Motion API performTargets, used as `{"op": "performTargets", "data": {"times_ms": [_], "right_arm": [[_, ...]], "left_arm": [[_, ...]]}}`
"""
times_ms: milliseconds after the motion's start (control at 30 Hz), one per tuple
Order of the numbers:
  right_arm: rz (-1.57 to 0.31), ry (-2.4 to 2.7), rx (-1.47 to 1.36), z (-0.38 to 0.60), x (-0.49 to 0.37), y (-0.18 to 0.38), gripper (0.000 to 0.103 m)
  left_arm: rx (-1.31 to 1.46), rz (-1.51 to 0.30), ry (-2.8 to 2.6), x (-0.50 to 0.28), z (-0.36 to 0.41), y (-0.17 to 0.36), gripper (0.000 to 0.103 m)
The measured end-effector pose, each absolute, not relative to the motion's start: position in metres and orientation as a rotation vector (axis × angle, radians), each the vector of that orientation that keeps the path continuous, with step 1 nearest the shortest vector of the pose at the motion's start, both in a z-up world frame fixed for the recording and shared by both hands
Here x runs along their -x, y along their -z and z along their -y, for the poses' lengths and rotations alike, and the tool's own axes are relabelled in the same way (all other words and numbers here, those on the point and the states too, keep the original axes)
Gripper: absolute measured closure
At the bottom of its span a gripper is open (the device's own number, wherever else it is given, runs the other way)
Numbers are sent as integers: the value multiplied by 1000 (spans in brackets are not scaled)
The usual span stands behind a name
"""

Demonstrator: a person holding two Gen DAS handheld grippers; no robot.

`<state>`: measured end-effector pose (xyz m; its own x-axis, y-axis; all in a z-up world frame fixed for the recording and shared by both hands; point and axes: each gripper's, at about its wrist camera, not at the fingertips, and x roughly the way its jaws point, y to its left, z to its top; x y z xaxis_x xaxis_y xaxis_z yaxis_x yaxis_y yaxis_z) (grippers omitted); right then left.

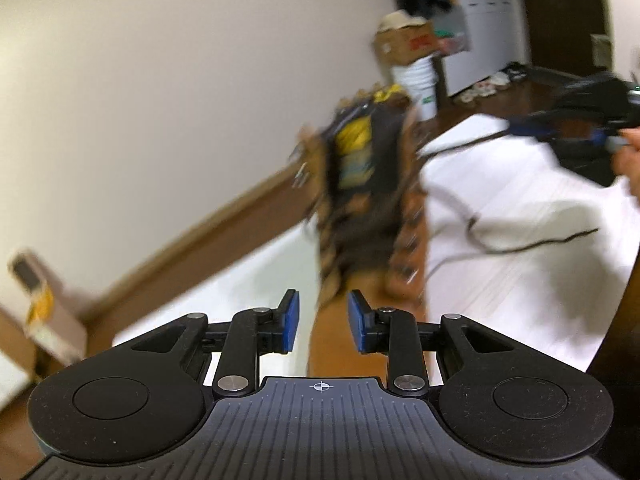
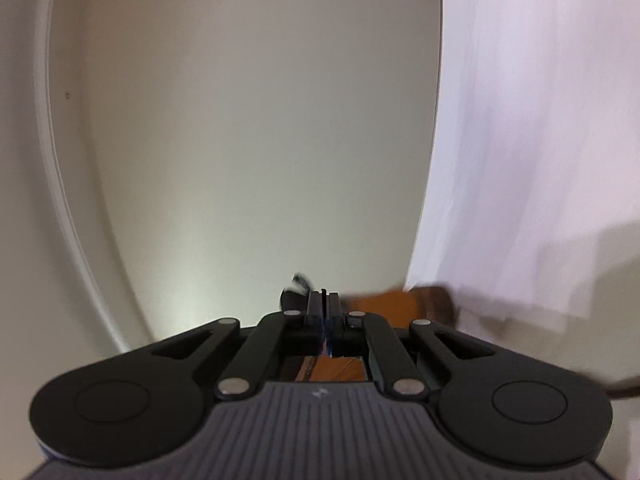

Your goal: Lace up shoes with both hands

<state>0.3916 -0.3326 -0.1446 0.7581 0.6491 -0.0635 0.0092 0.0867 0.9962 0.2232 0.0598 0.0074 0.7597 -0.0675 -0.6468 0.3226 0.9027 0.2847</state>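
Boot [image 1: 368, 200]: tan lace-up, blurred, standing on the white sheet [image 1: 520, 280]; toe towards my left gripper.
Left gripper [image 1: 323, 322]: my jaws stand apart just short of the boot's toe; nothing between the blue pads [image 1: 291, 322].
Right gripper [image 2: 323, 312]: my jaws pressed together; right of the boot and apart from it; a dark lace [image 1: 460, 148] runs from it to the boot, though whether it is pinched I cannot tell.
Loose lace [image 1: 520, 246]: trails over the sheet, right of the boot.

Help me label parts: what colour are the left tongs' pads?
Blue pads, clearest in the left wrist view.
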Motion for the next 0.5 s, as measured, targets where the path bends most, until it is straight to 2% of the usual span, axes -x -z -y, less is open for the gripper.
{"op": "performTargets", "data": {"times_ms": [300,500], "right_arm": [[-676,-459,-1249,365,-305,160,103],[-743,-572,-1059,334,-300,147,99]], "left_arm": [[-405,-719,178,-240,-97,18,73],[-417,-734,166,-250,-113,29,73]]}}
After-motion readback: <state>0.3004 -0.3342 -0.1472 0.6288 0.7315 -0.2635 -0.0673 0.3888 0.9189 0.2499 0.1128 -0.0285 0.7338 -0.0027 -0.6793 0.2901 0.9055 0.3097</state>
